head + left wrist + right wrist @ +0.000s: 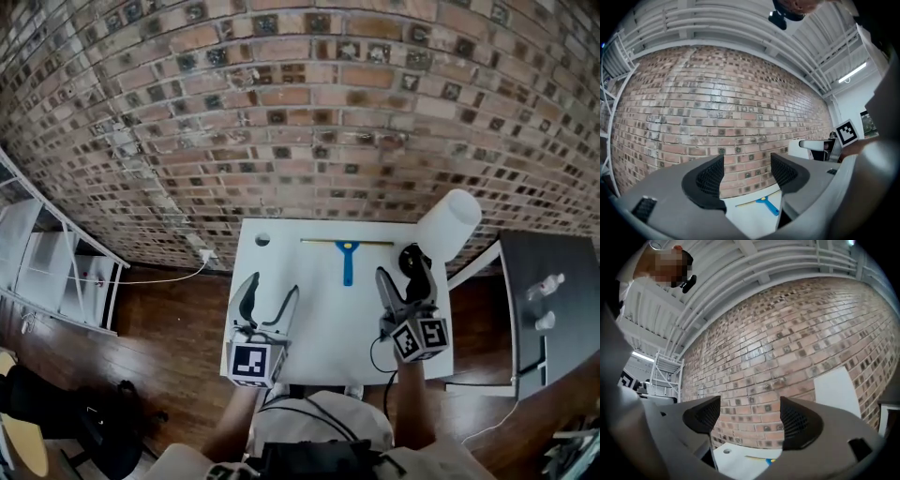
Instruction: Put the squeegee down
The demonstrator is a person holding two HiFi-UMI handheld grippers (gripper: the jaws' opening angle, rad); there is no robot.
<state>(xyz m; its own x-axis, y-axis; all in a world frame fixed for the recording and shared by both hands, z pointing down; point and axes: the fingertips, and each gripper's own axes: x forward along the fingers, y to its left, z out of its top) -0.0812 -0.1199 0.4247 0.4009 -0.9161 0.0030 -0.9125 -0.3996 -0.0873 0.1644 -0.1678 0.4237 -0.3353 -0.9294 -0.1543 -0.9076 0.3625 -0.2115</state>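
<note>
A squeegee with a blue handle [347,261] and a long yellow-edged blade lies flat on the white table [314,319], near its far edge by the brick wall. In the left gripper view the squeegee [764,204] shows low between the jaws, far off. Only a sliver of the squeegee [761,459] peeks over the right gripper's body. My left gripper [270,300] hovers open over the table's near left part, empty. At the near right, my right gripper [401,277] is open too, nothing between its jaws, well short of the squeegee.
A white roll or cylinder [448,225] stands at the table's far right corner beside a black object [410,257]. A round hole [262,240] marks the far left corner. The brick wall [281,112] rises behind. A dark table [548,300] with small bottles sits right; a scaffold [56,253] left.
</note>
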